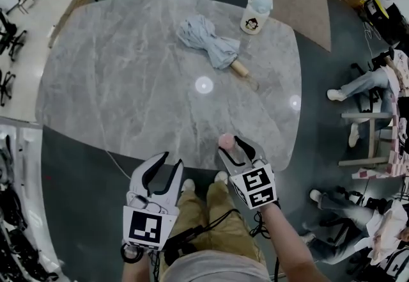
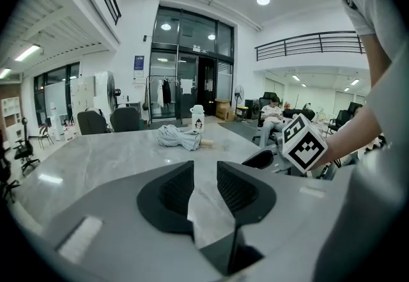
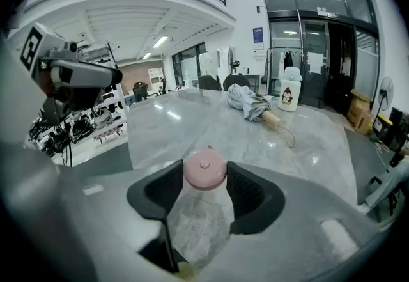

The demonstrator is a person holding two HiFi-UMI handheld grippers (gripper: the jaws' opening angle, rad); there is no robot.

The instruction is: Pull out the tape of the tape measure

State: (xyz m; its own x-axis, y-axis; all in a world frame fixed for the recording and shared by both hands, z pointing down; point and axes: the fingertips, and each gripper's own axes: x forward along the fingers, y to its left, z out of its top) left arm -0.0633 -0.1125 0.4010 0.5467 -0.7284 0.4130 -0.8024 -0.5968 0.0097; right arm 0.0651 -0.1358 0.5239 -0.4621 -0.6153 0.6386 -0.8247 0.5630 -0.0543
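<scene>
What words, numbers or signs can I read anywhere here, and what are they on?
No text can be read.
White bottle: a cartoon figure, no legible words.
Blue sign by the door: too small.
Marker cubes: black-and-white squares, no letters.
Pink tape measure: no print shows.

Head overhead — gripper views (perhaps level) share table.

Clamped at jaw tips of right gripper: pink round tape measure, pads touching both sides. Beyond, on grey marble table: folded umbrella, wooden handle nearer; white bottle just behind.
</scene>
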